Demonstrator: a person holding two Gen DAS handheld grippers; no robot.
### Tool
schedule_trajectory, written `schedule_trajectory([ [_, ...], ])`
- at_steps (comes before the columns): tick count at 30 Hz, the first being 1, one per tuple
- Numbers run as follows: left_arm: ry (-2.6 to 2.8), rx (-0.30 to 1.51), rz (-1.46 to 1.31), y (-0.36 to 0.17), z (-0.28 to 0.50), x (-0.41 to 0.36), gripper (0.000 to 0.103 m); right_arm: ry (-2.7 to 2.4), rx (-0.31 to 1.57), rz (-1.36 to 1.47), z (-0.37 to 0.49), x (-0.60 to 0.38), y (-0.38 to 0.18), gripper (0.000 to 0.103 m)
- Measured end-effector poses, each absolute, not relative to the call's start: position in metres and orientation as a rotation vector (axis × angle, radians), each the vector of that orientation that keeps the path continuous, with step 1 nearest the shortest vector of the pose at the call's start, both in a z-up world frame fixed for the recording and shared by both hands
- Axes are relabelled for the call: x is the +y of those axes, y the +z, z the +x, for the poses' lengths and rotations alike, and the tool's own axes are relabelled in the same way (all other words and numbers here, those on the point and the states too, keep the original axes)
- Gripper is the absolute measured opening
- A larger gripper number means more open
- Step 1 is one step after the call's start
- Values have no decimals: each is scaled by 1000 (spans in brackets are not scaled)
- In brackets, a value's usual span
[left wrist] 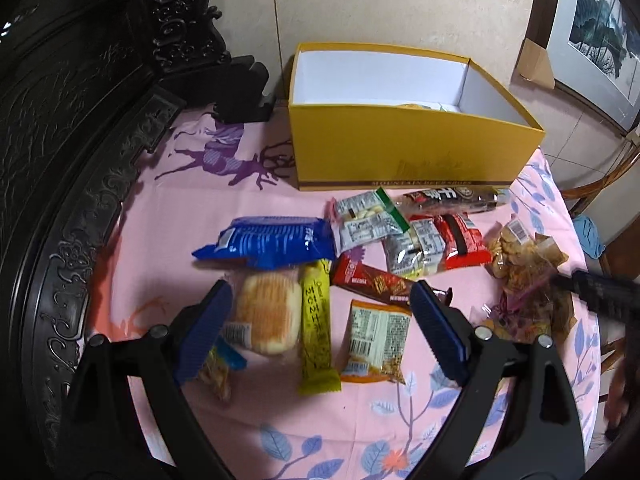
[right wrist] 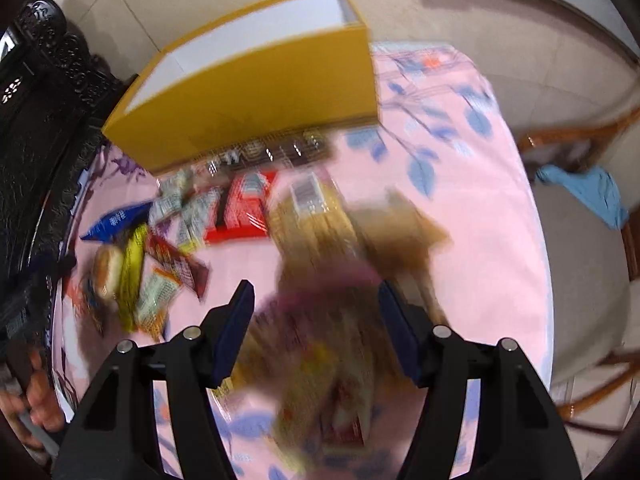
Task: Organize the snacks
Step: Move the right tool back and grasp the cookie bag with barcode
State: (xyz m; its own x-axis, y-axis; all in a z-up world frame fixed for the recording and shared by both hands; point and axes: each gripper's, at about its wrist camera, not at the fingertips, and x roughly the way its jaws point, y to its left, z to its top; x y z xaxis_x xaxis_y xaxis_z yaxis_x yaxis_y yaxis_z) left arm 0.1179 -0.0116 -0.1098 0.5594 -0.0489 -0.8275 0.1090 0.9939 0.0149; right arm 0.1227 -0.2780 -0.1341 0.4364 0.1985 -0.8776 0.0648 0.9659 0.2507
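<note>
1. Your left gripper [left wrist: 320,328] is spread wide with nothing held, straddling the bun [left wrist: 268,312], yellow bar [left wrist: 318,328] and orange packet [left wrist: 376,340] — closing here grabs several.
2. Your right gripper [right wrist: 316,332] is apart over the blurred clear bag [right wrist: 320,280]; contact unclear — it may slip.
3. Yellow box [left wrist: 416,152] sits behind, open.

Left black two-finger gripper with ribbed blue pads [left wrist: 322,330] tilts steeply down, jaws spread wide, nothing pinched between them. Right black two-finger gripper with dark blue pads [right wrist: 316,332] also angled down, jaws partly apart; view blurred, grip unclear. A bare hand [right wrist: 30,396] shows off its left side.
</note>
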Motion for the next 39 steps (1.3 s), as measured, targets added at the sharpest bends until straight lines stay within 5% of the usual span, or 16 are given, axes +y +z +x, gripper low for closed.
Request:
schedule_trajectory([
  [6, -110, 981, 74, -111, 120, -16, 92, 84, 1136, 56, 192, -253, -145, 65],
  [15, -113, 1005, 78, -122, 130, -16, 92, 106, 1240, -42, 188, -240, -181, 64],
  [24, -143, 995, 88, -126, 135, -29, 92, 147, 1241, -15, 177, -251, -178, 43],
  [30, -153, 1010, 94, -134, 127, -31, 92, 209, 1258, 62, 161, -259, -183, 44],
  [34, -152, 1020, 95, -140, 123, -32, 92, 224, 1313, 94, 165, -259, -193, 56],
  [39, -158, 1026, 111, -144, 122, -33, 92, 217, 1276, 103, 156, -256, -194, 47],
])
